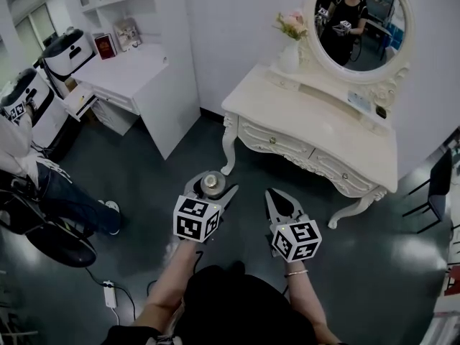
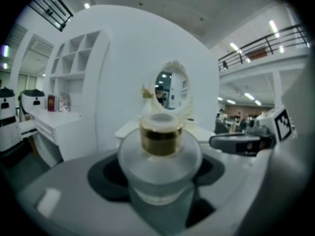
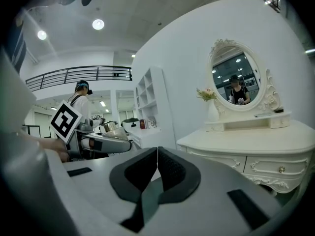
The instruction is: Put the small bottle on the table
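Bright ceiling lights (image 3: 98,24), dark fisheye edges, blurred near foreground.

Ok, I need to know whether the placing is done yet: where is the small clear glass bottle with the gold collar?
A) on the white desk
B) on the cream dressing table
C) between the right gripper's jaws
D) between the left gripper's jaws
D: the small clear glass bottle sits clamped between the jaws of the left gripper, short of the cream dressing table; the right gripper is shut on nothing.
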Motion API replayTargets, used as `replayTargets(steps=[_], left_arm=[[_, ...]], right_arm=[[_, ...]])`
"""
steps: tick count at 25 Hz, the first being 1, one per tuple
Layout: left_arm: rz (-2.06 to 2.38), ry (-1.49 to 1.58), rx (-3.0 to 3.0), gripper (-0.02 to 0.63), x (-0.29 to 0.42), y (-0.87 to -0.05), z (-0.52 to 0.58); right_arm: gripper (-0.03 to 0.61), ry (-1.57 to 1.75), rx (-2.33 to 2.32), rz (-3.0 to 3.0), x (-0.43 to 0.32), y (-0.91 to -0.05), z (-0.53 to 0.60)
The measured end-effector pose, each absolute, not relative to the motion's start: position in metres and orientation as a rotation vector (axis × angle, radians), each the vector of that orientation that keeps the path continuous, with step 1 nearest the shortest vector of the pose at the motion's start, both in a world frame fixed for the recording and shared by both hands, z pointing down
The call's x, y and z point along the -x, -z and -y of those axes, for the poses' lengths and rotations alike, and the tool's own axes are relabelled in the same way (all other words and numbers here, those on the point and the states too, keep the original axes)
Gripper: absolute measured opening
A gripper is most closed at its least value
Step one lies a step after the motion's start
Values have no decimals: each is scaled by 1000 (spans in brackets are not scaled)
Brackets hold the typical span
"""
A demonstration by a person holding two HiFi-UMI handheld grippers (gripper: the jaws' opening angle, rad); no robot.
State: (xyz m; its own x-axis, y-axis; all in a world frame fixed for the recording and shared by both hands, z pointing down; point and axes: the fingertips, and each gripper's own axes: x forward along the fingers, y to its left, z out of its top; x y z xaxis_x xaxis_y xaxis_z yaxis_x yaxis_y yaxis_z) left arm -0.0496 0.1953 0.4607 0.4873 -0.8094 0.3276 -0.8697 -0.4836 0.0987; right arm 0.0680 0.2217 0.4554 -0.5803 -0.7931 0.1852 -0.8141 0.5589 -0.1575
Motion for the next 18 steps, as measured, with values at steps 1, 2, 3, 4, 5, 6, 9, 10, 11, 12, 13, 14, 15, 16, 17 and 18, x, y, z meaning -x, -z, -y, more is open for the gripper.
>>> replayTargets(steps=[1, 2, 3, 4, 5, 6, 9, 10, 11, 12, 13, 14, 15, 16, 17, 18], left_arm=[[1438, -345, -2479, 334, 50, -461, -195], [1442, -342, -2474, 334, 51, -461, -194], [1445, -338, -2469, 334, 52, -461, -193], [1448, -334, -2464, 334, 53, -461, -192], [1451, -332, -2459, 334, 53, -461, -191], [1453, -331, -2455, 334, 53, -460, -190], [1457, -333, -2454, 334, 50, -458, -184], [1457, -335, -2455, 334, 49, -457, -181], [1456, -338, -2455, 334, 47, -457, -178], [1454, -341, -2455, 334, 46, -457, -176], [1452, -344, -2454, 334, 45, -458, -174], [1451, -346, -2452, 334, 44, -459, -172], [1451, -347, -2452, 334, 44, -460, -170], [1452, -350, -2452, 334, 44, -461, -166], [1453, -355, -2451, 334, 43, -462, -163], [1454, -360, -2449, 334, 43, -463, -159]], right_arm=[[6, -345, -1392, 2690, -69, -456, -221], [6, -346, -1394, 2690, -71, -455, -221], [6, -348, -1395, 2690, -72, -455, -220], [6, -350, -1394, 2692, -73, -455, -220], [6, -351, -1391, 2694, -73, -454, -219], [6, -351, -1387, 2696, -74, -453, -219], [6, -349, -1381, 2705, -76, -450, -213], [6, -350, -1382, 2709, -77, -449, -211], [6, -354, -1383, 2710, -78, -449, -209], [6, -359, -1385, 2710, -79, -450, -207], [6, -365, -1385, 2708, -80, -451, -206], [6, -370, -1385, 2706, -80, -452, -204], [6, -375, -1386, 2706, -81, -453, -202], [6, -380, -1387, 2708, -81, -454, -200], [6, -386, -1390, 2709, -81, -455, -197], [6, -393, -1393, 2709, -81, -456, -193]])
